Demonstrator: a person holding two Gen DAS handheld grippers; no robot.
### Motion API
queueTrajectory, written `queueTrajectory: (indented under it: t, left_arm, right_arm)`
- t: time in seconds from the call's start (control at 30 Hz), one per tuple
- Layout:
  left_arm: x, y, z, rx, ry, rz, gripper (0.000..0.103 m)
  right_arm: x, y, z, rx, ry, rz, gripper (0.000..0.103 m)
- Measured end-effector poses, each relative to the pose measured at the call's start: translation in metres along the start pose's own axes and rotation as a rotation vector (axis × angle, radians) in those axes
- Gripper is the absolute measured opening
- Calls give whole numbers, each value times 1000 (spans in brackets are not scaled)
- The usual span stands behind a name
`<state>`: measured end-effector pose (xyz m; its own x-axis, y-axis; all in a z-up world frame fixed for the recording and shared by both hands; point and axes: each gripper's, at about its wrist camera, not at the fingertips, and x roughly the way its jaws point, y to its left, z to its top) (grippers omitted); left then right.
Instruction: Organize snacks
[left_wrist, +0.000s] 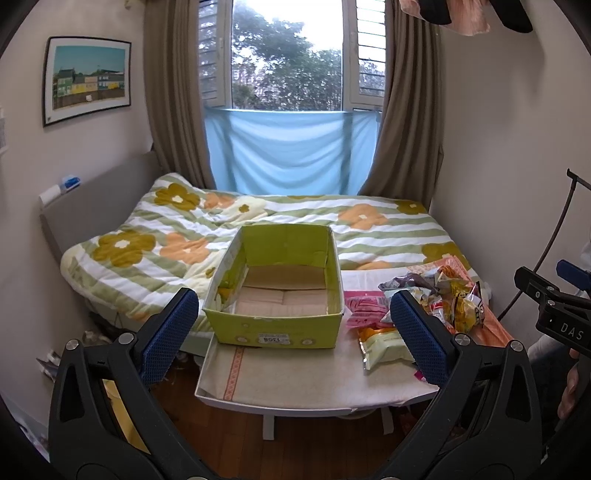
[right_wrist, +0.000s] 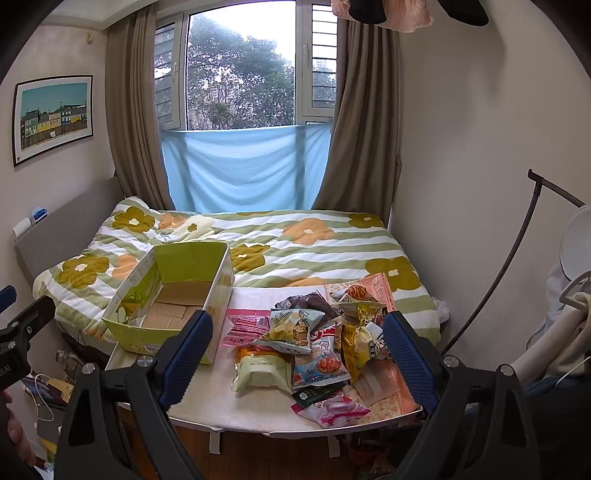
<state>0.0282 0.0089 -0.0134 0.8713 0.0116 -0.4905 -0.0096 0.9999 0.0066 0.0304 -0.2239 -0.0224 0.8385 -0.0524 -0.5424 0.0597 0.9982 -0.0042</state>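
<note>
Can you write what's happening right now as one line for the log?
stage: not started | left tongs: open, empty | right tongs: open, empty | green box: empty | snack packets: piled on table beside box

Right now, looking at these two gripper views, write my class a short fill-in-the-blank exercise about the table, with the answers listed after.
1. The green cardboard box on the table holds ____ snacks.
2. The snack packets are piled to the ____ of the box.
3. Behind the table stands a ____ with a flowered quilt.
4. The fingers of the right gripper stand ____.

Answers: no; right; bed; open
</note>
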Motion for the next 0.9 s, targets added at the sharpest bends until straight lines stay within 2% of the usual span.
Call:
queueTrajectory:
  t: [0.33,0.53,0.7,0.9]
  left_arm:
    - [7,-2,3,0,15,-17,103]
    - [30,-6,10,20,87,-89,103]
    - [70,-13,-3,28,190,-182,103]
    - [116,-40,-17,54,258,-224,103]
  right_arm:
    - [3,-4,1,5,5,4,92]
    - [2,-17,0,32,9,-12,92]
    - [17,-33,-15,61,79,-46,92]
    - [51,-63,-40,96,173,-82,92]
